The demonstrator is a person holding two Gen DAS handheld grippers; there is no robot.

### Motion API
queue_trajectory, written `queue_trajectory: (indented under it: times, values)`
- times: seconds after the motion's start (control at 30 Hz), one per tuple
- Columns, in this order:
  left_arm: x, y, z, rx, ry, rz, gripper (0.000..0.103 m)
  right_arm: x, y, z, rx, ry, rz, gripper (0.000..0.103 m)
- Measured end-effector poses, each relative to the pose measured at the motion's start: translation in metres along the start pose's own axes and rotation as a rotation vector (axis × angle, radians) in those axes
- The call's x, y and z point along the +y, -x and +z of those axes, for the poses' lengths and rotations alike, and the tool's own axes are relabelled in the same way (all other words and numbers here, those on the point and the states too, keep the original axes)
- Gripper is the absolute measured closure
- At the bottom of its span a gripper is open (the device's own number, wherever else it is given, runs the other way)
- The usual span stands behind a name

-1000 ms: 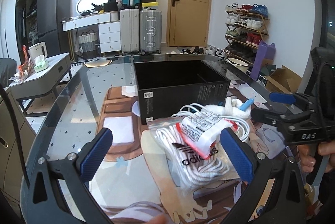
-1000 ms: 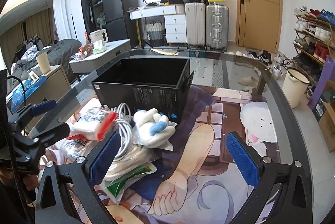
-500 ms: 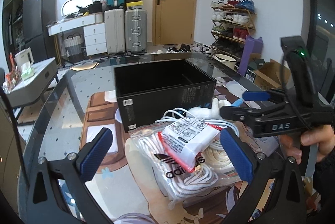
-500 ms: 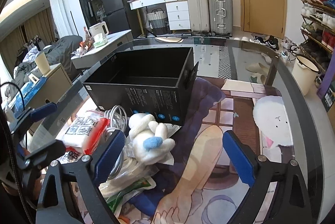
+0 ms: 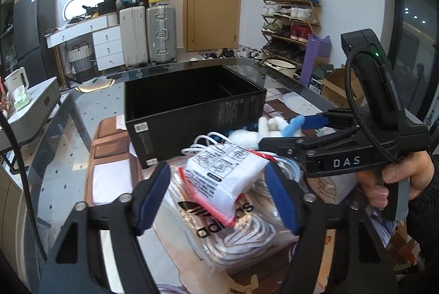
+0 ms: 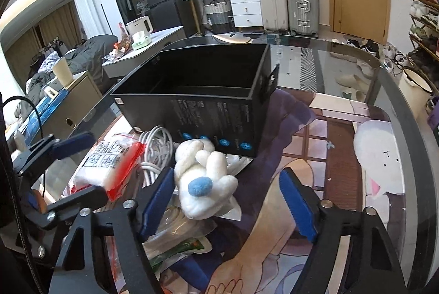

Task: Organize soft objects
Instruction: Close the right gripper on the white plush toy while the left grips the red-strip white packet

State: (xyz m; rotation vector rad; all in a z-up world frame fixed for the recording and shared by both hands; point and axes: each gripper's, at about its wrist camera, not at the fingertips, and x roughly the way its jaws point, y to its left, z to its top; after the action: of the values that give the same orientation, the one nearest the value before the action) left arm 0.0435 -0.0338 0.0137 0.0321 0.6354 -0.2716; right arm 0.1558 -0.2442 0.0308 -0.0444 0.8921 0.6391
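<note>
My left gripper (image 5: 219, 195) jaws just closing around white packet with red edge (image 5: 223, 178); right pad touches packet, left pad not yet. Packet lies on adidas bag of white cord (image 5: 233, 222), before black box (image 5: 192, 101). My right gripper (image 6: 227, 200) also narrowing around white plush toy (image 6: 205, 178); pads not touching it.

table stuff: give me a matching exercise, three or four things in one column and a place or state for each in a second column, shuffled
Things
1. black box
2. white plush toy
3. red-edged white packet
4. white cable

Places or states
A. between the left gripper's pads
B. open-topped, nothing visible inside
C. coiled beside the box
D. between the right gripper's pads

Pairs: 1-B, 2-D, 3-A, 4-C
</note>
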Motion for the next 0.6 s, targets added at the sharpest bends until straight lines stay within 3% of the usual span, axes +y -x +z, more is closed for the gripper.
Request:
queue_trajectory:
  times: [0.2,0.37,0.5,0.6]
  values:
    - [-0.004,0.003,-0.001,-0.009,-0.004,-0.027,0.055,0.003,0.0,-0.002,0.006,0.004,0.044,0.038]
    - [-0.003,0.007,-0.001,-0.021,0.004,-0.041,0.067,0.006,0.0,-0.003,0.01,0.009,0.088,0.061]
    - [-0.001,0.009,-0.001,-0.032,0.016,-0.048,0.077,0.009,0.007,-0.005,-0.019,0.03,0.068,0.068]
    - [0.002,0.009,-0.002,-0.028,0.022,-0.054,0.077,0.011,0.012,-0.009,-0.036,0.044,0.062,0.069]
